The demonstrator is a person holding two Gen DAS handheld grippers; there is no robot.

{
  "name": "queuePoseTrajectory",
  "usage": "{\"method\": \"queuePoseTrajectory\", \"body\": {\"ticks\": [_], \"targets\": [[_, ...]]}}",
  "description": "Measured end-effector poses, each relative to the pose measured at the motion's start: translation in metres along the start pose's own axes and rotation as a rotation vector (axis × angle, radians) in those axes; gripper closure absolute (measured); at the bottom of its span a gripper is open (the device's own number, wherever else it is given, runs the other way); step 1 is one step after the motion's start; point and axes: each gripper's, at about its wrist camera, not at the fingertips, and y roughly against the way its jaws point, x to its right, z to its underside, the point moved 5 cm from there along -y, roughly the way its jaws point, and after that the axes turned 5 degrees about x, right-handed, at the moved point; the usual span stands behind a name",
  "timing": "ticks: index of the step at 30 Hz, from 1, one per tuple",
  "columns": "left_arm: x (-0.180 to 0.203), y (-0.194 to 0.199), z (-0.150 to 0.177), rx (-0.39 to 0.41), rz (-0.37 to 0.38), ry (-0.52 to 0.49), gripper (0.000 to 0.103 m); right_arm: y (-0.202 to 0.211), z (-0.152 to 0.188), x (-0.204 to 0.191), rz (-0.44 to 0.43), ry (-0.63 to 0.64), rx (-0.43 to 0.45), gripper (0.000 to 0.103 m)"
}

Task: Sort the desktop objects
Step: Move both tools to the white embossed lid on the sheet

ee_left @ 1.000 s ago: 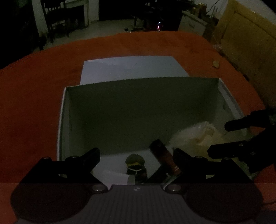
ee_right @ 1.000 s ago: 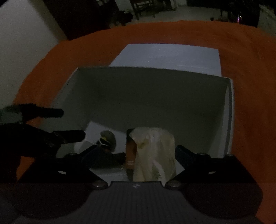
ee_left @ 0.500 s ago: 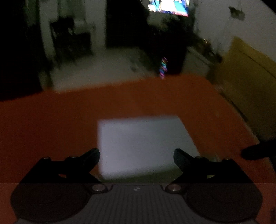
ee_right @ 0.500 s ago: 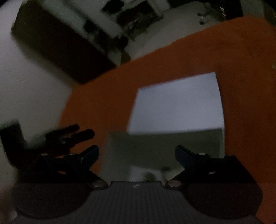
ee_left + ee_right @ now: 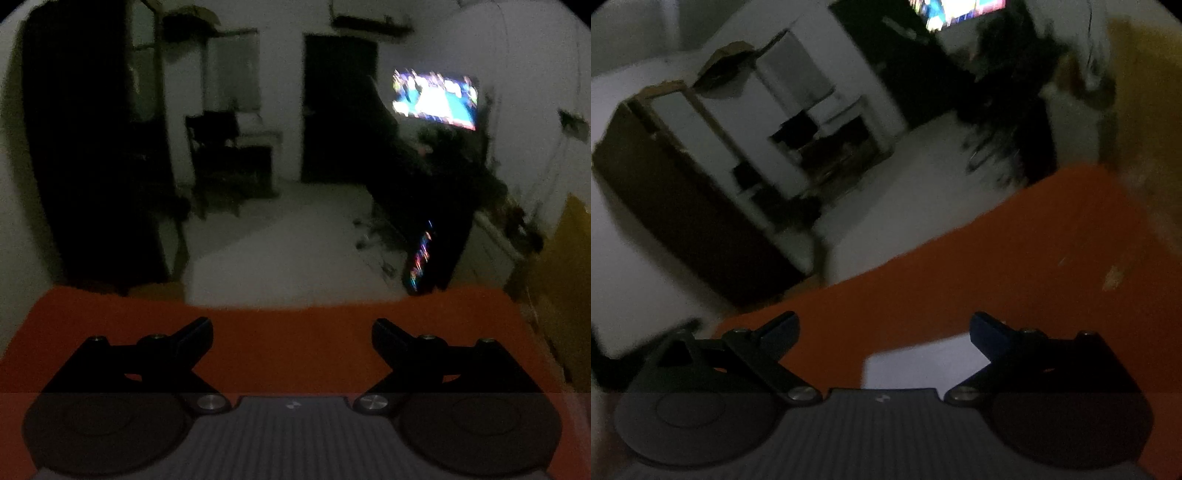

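Note:
My left gripper [image 5: 291, 330] is open and empty, raised over the orange tablecloth [image 5: 288, 347] and pointed at the dim room. My right gripper [image 5: 884, 326] is open and empty too, tilted, with the orange cloth [image 5: 997, 266] beyond it. A pale flat box lid [image 5: 923, 365] shows just behind the right gripper's fingers. The white box and the objects in it are out of view in both wrist views.
A lit screen [image 5: 434, 99] hangs on the far wall. A dark cabinet [image 5: 96, 155] stands at the left, a chair and desk [image 5: 229, 147] at the back. A small tan scrap [image 5: 1112, 277] lies on the cloth. Both views are dark and blurred.
Both grippers have lifted and tipped up away from the white box. The box with its objects has dropped out of view. Both stay open.

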Motion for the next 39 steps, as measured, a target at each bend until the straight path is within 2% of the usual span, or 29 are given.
{"method": "queuePoseTrajectory", "body": {"ticks": [3, 4, 6, 10, 12, 14, 17, 22, 24, 26, 31, 33, 36, 37, 39], "targets": [[0.000, 0.006, -0.029, 0.069, -0.036, -0.023, 0.007, -0.018, -0.006, -0.001, 0.052, 0.030, 0.014, 0.002], [0.000, 0.007, -0.033, 0.088, -0.040, -0.012, 0.002, -0.025, -0.008, -0.002, 0.069, 0.040, 0.019, 0.002], [0.000, 0.001, -0.035, 0.099, -0.033, 0.018, 0.001, -0.037, -0.013, -0.003, 0.103, 0.060, 0.029, 0.001], [0.004, -0.036, -0.001, 0.051, -0.050, 0.025, 0.001, -0.061, -0.021, -0.005, 0.172, 0.101, 0.048, 0.001], [0.003, -0.054, 0.017, 0.006, -0.023, 0.017, 0.001, -0.073, -0.026, -0.006, 0.206, 0.121, 0.058, 0.000], [0.003, -0.076, 0.038, -0.036, 0.000, 0.026, 0.001, -0.103, -0.016, 0.006, 0.251, 0.137, 0.013, 0.001], [0.005, -0.114, 0.076, -0.130, 0.033, 0.003, 0.001, -0.154, 0.017, 0.030, 0.314, 0.209, -0.095, 0.001], [0.020, -0.167, 0.143, -0.259, 0.111, -0.107, 0.002, -0.230, 0.067, 0.054, 0.303, 0.328, -0.249, 0.002], [0.025, -0.186, 0.172, -0.300, 0.116, -0.171, 0.002, -0.263, 0.088, 0.066, 0.284, 0.381, -0.326, 0.002], [0.025, -0.207, 0.199, -0.339, 0.110, -0.185, 0.002, -0.291, 0.112, 0.076, 0.274, 0.445, -0.365, 0.003], [0.015, -0.250, 0.258, -0.436, 0.112, -0.119, 0.002, -0.341, 0.164, 0.105, 0.217, 0.489, -0.441, 0.003], [0.014, -0.259, 0.274, -0.437, 0.149, -0.101, 0.001, -0.357, 0.186, 0.115, 0.215, 0.559, -0.439, 0.003], [0.007, -0.268, 0.295, -0.432, 0.196, -0.066, 0.001, -0.384, 0.219, 0.139, 0.210, 0.545, -0.459, 0.003], [0.002, -0.273, 0.300, -0.446, 0.205, -0.034, 0.001, -0.395, 0.227, 0.150, 0.206, 0.508, -0.452, 0.003], [-0.020, -0.283, 0.303, -0.462, 0.207, 0.111, 0.001, -0.410, 0.243, 0.166, 0.180, 0.434, -0.492, 0.003]]}}
